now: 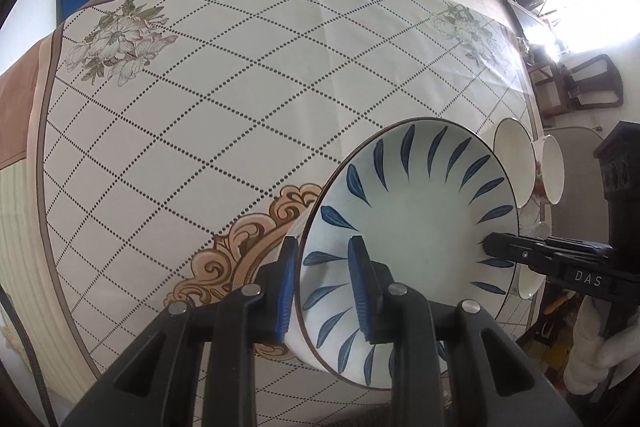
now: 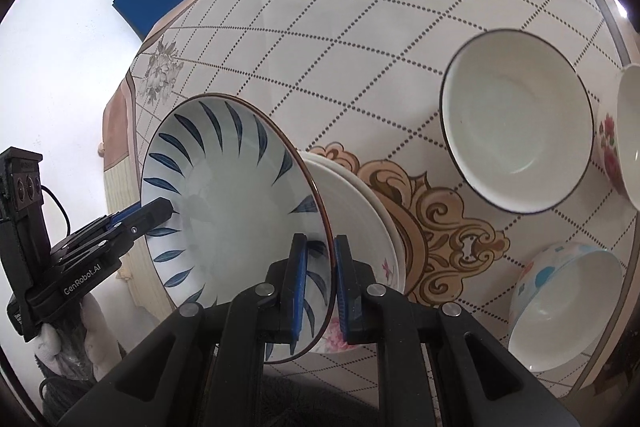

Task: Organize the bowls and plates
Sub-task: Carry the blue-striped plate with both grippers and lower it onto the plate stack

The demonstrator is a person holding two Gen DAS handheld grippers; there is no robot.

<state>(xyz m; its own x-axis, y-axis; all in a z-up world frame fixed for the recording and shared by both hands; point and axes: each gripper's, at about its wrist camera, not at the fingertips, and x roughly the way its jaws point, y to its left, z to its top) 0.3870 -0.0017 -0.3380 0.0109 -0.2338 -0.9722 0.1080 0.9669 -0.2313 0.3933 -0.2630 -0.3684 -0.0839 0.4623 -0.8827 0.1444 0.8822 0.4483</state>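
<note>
A white plate with blue leaf strokes (image 1: 416,227) is held tilted above the table by both grippers. My left gripper (image 1: 322,287) is shut on its near rim, one pad inside and one outside. My right gripper (image 2: 320,279) is shut on the opposite rim of the same plate (image 2: 236,195). Each gripper shows in the other's view: the right gripper (image 1: 492,247) at the plate's right edge, the left gripper (image 2: 160,211) at its left edge. Under the plate lies a stack of white plates (image 2: 360,211), one with pink flowers.
A white bowl with a dark rim (image 2: 516,131), a pink-flowered bowl (image 2: 624,135) and a bowl with blue spots (image 2: 568,303) stand on the right of the patterned tablecloth (image 1: 224,75). The two white bowls (image 1: 516,163) show at the table's right edge. A sofa and dumbbells lie beyond.
</note>
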